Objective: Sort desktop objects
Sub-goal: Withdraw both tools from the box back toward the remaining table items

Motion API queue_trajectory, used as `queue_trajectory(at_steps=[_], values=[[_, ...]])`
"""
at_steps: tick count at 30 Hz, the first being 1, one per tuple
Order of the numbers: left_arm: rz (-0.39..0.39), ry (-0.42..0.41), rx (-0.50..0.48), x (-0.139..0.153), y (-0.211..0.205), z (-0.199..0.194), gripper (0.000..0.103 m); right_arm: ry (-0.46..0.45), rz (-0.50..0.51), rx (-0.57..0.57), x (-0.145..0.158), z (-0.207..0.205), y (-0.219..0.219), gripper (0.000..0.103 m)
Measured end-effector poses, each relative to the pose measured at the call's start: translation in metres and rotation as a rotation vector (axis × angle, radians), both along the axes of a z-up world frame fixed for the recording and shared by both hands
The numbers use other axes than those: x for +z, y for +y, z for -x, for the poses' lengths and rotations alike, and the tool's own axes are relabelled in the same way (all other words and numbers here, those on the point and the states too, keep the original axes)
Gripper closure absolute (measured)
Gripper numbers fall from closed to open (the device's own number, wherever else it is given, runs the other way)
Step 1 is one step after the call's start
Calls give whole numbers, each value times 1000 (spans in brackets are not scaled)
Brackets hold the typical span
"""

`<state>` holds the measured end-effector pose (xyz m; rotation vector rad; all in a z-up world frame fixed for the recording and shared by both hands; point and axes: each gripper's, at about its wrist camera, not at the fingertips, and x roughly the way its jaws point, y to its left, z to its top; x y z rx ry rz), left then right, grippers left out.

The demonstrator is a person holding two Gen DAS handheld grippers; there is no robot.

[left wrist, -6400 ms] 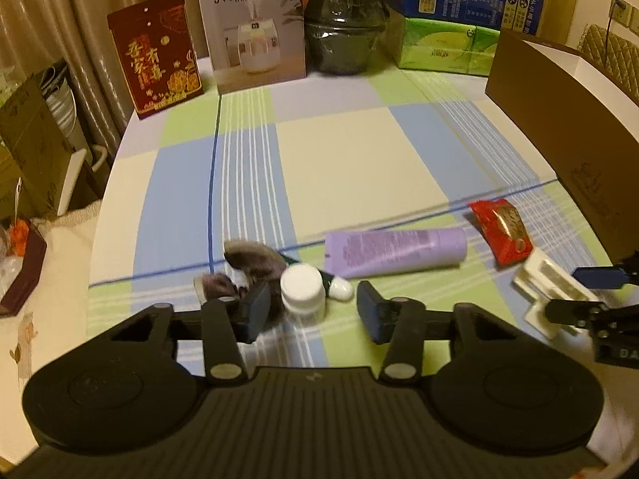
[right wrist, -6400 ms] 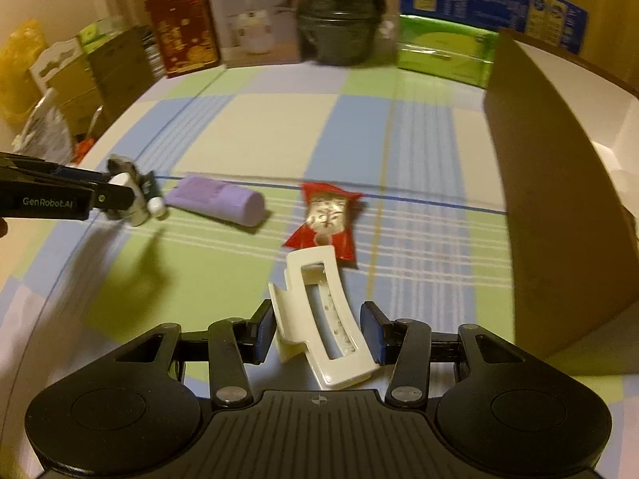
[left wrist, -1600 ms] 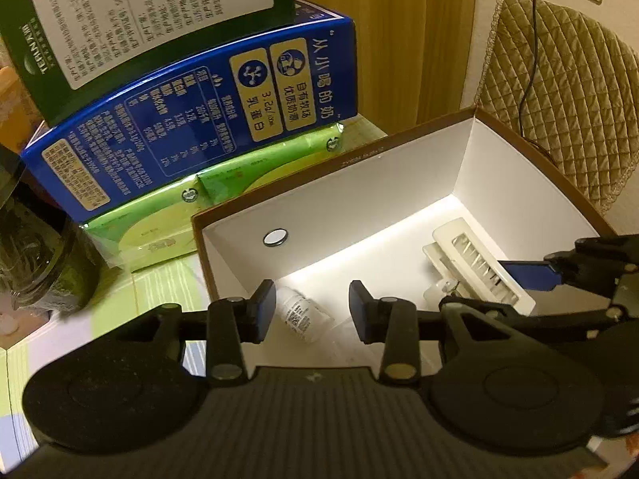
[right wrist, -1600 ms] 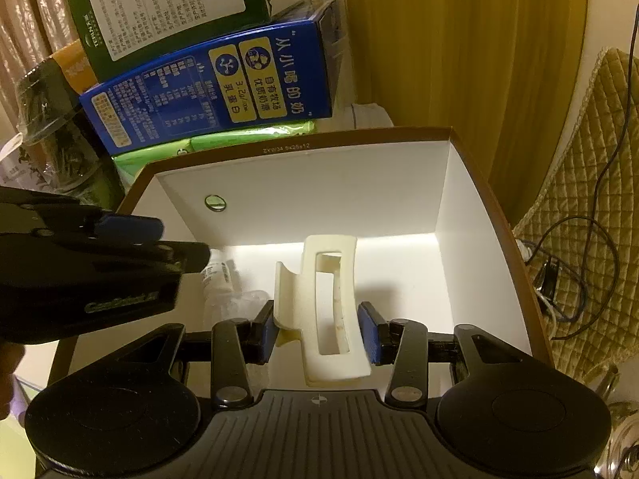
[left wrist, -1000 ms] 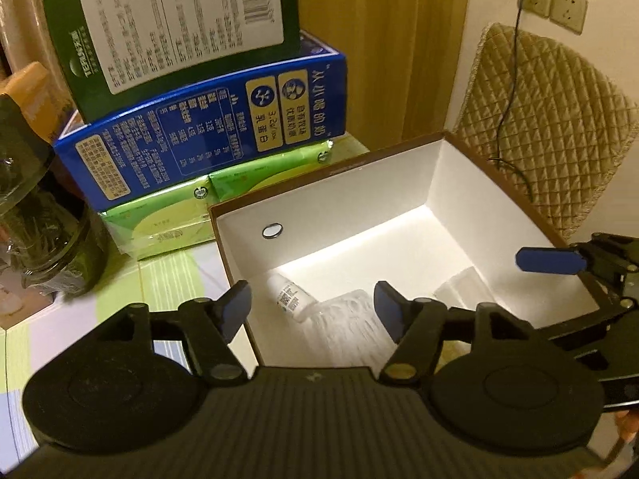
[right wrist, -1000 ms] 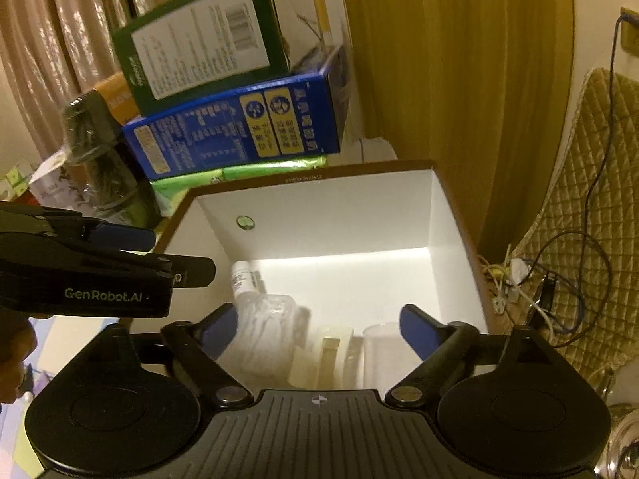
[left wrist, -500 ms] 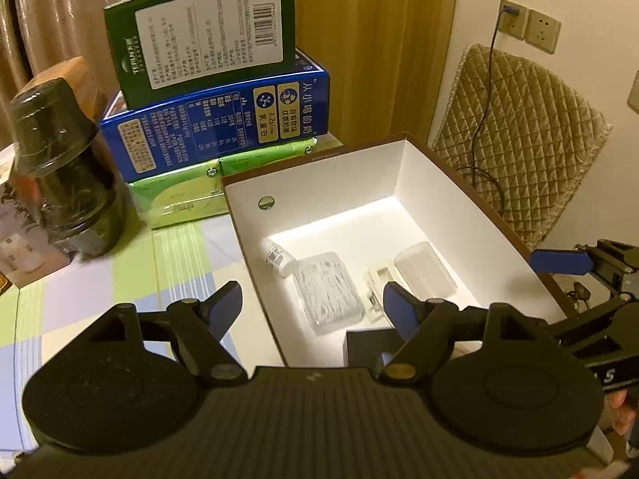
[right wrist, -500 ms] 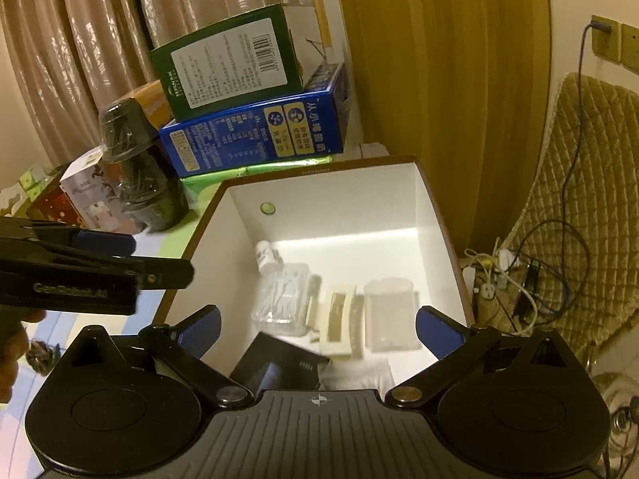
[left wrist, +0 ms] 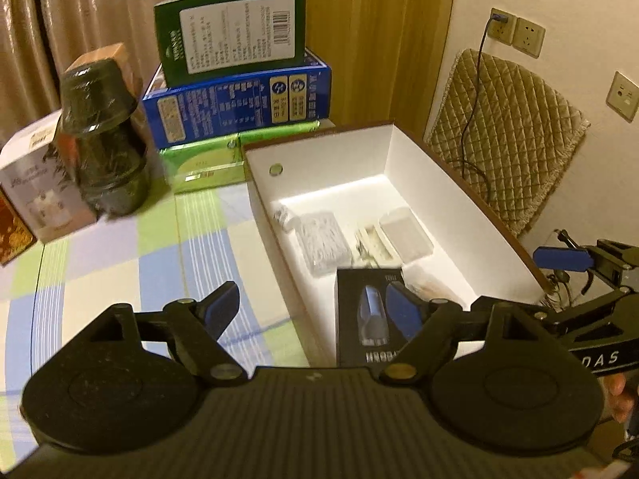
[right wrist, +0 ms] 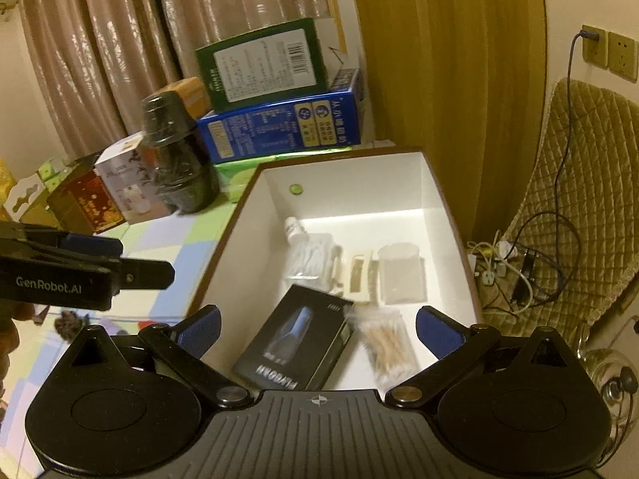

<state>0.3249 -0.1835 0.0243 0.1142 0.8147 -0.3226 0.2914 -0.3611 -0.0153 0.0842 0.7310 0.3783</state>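
Both grippers have backed up and away from the box [right wrist: 447,215] since the earlier frames, empty; the hair clip [right wrist: 361,273] and small bottle [right wrist: 293,228] now lie inside it.

- Left gripper [left wrist: 311,305]: jaws opening, nothing between them; it hangs over the tablecloth [left wrist: 120,255] at the box's near left wall.
- Right gripper [right wrist: 317,329]: jaws spread as wide as they go, empty, above the box's near end.
- Box contents: bottle, clear case of floss picks [right wrist: 313,259], clip, clear lidded case [right wrist: 401,273], black carton [right wrist: 297,337], bag of cotton swabs [right wrist: 385,345].
- Items left to sort: only a dark fuzzy thing [right wrist: 68,323] shows on the cloth, low at the left in the right wrist view. It lies away from the box, on the left gripper's side, so that hand looks nearer. Its long axis cannot be read.
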Motion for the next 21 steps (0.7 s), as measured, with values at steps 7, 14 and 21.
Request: queue_trajectory(at_steps=[7, 14, 21], values=[[8, 11, 20, -7, 23, 41, 26, 18, -25, 23, 0, 32, 17, 2], [41, 26, 76, -14, 62, 72, 26, 47, -33, 51, -7, 57, 42, 2], [32, 19, 172, -19, 113, 96, 26, 53, -60, 111, -9, 74, 80, 2]])
